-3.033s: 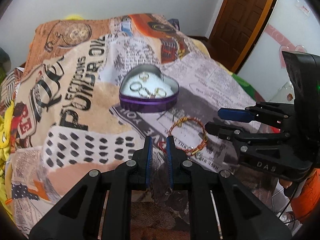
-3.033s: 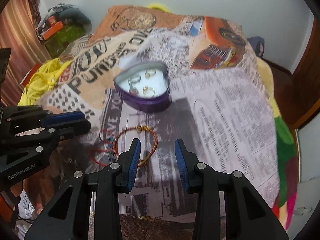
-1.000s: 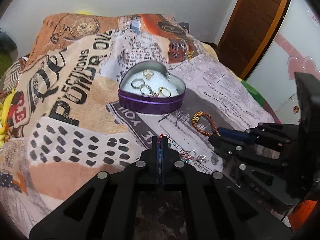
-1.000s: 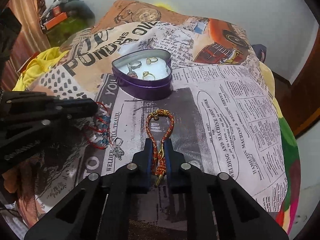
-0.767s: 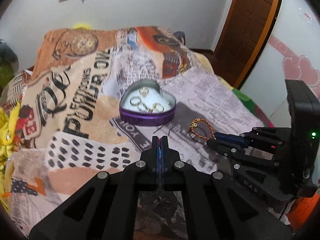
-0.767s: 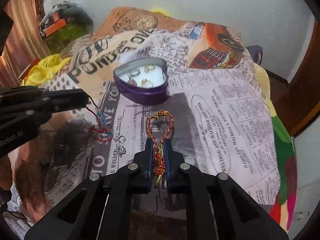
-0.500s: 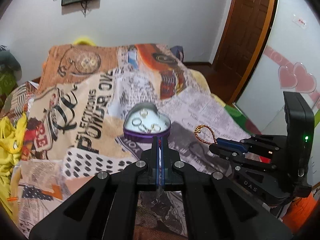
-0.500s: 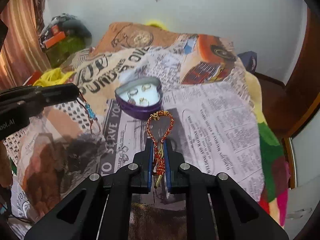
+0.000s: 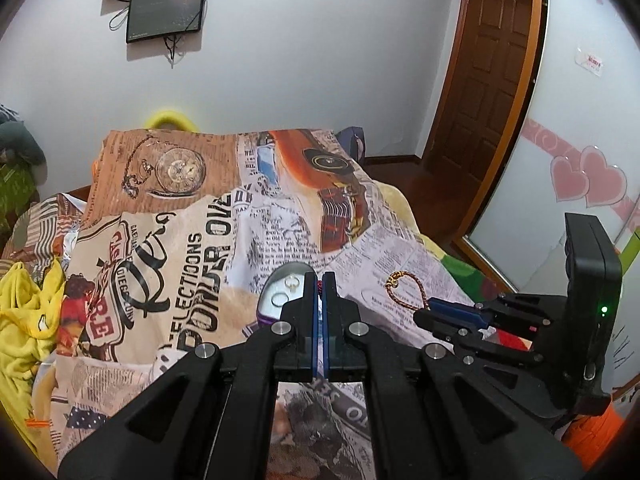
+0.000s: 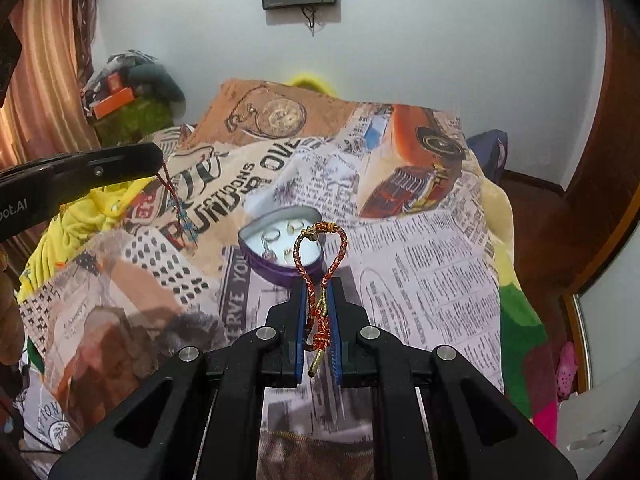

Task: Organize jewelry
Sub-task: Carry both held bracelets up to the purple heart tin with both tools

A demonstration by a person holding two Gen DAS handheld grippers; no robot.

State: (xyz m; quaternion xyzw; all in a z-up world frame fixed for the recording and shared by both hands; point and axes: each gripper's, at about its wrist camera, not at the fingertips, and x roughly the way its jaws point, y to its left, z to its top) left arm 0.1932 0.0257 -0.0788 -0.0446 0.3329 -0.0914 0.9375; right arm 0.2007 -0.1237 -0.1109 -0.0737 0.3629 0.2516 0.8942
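A purple heart-shaped tin (image 10: 276, 270) with several rings on its white lining sits on the printed bedspread; in the left wrist view the tin (image 9: 267, 310) is partly hidden behind my fingers. My left gripper (image 9: 319, 280) is shut on a thin red cord bracelet with blue beads (image 10: 176, 204), which hangs from it above the bed. My right gripper (image 10: 319, 292) is shut on a red-and-gold braided bracelet (image 10: 320, 256), held up in the air as a loop; it also shows in the left wrist view (image 9: 404, 292).
The bedspread (image 10: 432, 264) covers the whole bed. Yellow cloth (image 9: 20, 320) lies at the left edge. A heap of clothes and boxes (image 10: 132, 100) stands at the back left. A wooden door (image 9: 484, 92) and a screen on the wall (image 9: 166, 12) are beyond the bed.
Both grippers closed on the bracelets that lay on the bedspread and lifted them up. Both now hang well above the bed, and the tin looks smaller and farther.
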